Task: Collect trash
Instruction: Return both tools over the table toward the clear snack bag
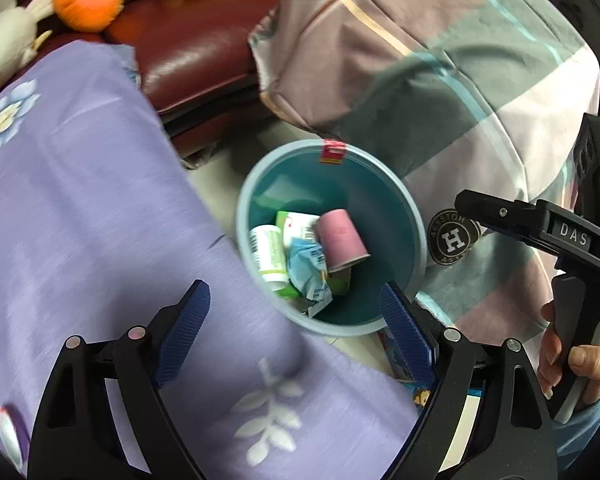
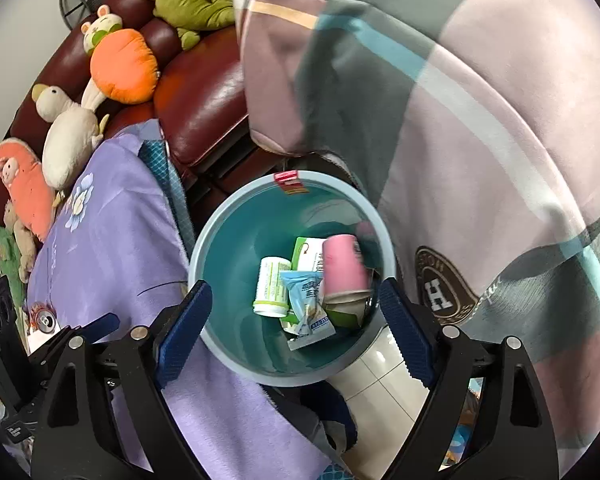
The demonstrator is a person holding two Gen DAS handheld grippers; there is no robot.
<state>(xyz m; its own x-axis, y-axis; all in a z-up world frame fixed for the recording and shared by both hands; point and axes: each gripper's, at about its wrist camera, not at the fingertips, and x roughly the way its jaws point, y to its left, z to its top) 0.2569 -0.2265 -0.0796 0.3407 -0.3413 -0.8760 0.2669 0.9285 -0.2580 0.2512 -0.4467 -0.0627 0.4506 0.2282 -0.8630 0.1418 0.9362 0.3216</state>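
Note:
A round blue trash bin (image 1: 414, 224) (image 2: 204, 248) stands on the floor beside the purple cloth. Inside lie a pink paper cup (image 1: 342, 240) (image 2: 342, 268), a white bottle (image 1: 266, 252) (image 2: 272, 286), a crumpled blue wrapper (image 1: 308, 268) (image 2: 308, 300) and a green-white box (image 1: 296, 222) (image 2: 310, 252). My left gripper (image 1: 296, 308) is open and empty, above the bin's near edge. My right gripper (image 2: 296, 304) is open and empty, directly over the bin; its body also shows in the left wrist view (image 1: 540, 232).
A purple flowered cloth (image 1: 80, 200) (image 2: 112, 240) covers a surface left of the bin, with a drinks can (image 2: 44, 320) on it. A dark red sofa (image 1: 196, 44) (image 2: 204, 96) holds plush toys (image 2: 120, 64). A person in a striped sweater (image 1: 440, 80) (image 2: 480, 140) stands right of the bin.

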